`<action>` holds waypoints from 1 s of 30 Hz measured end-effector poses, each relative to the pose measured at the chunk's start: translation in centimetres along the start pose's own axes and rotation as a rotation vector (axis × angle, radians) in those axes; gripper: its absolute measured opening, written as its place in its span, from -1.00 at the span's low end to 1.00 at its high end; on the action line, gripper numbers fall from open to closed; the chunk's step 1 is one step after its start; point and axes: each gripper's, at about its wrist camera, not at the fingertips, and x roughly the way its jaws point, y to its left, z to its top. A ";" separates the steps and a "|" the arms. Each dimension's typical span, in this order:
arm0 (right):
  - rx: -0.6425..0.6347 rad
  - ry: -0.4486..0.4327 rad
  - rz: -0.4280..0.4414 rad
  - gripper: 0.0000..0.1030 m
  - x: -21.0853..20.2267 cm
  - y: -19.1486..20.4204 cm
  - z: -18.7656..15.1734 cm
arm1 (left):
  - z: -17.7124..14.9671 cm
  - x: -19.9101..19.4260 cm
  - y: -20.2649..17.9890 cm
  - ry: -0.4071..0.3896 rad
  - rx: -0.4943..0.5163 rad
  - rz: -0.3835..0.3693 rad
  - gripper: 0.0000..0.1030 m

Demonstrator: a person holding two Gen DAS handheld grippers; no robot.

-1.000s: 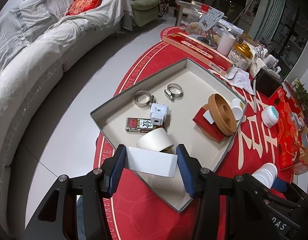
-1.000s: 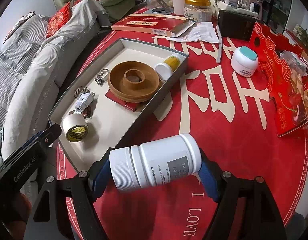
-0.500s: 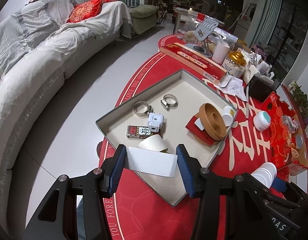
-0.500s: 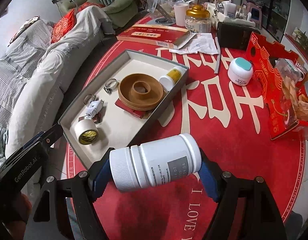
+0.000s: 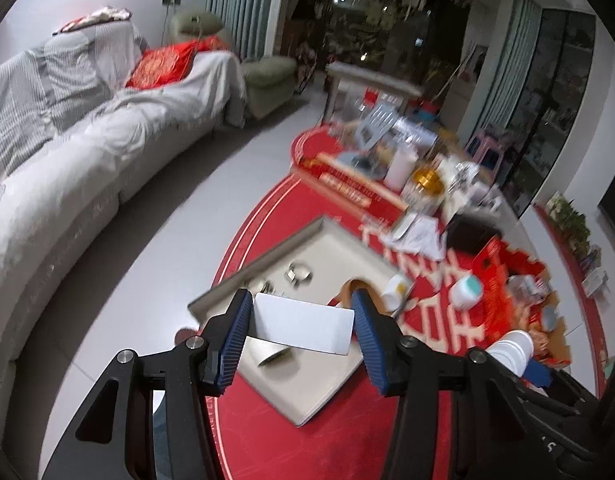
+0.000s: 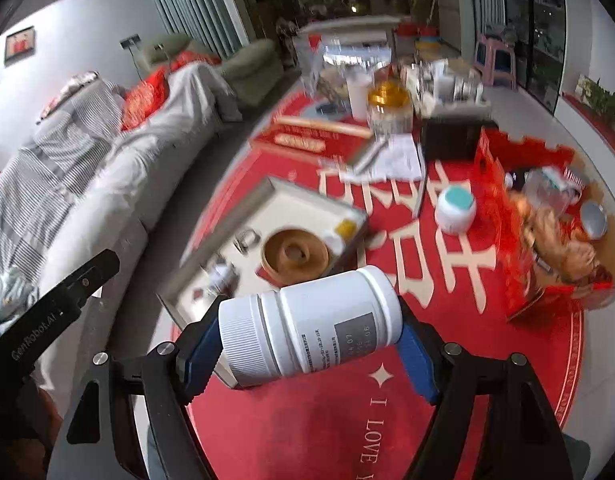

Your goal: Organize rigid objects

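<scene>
In the left wrist view, the left gripper pinches a white block at lower centre, above the grey tray. In the right wrist view, the right gripper clamps a white bottle lying sideways at lower centre, above the red tablecloth.

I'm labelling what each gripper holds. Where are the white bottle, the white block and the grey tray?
white bottle (image 6: pixel 319 320): right wrist view, middle of its side.
white block (image 5: pixel 303 324): left wrist view, its front face.
grey tray (image 5: pixel 263 258): left wrist view, its left wall.
</scene>
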 end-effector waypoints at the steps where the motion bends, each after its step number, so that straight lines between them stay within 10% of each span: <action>1: -0.001 -0.014 0.006 0.53 -0.7 0.0 0.2 | 0.5 -0.9 -0.5 -0.015 0.003 -0.015 0.07; 30: 0.024 -0.450 0.060 0.53 -21.7 -4.2 8.2 | 9.6 -18.3 -12.6 -0.336 0.097 -0.238 0.07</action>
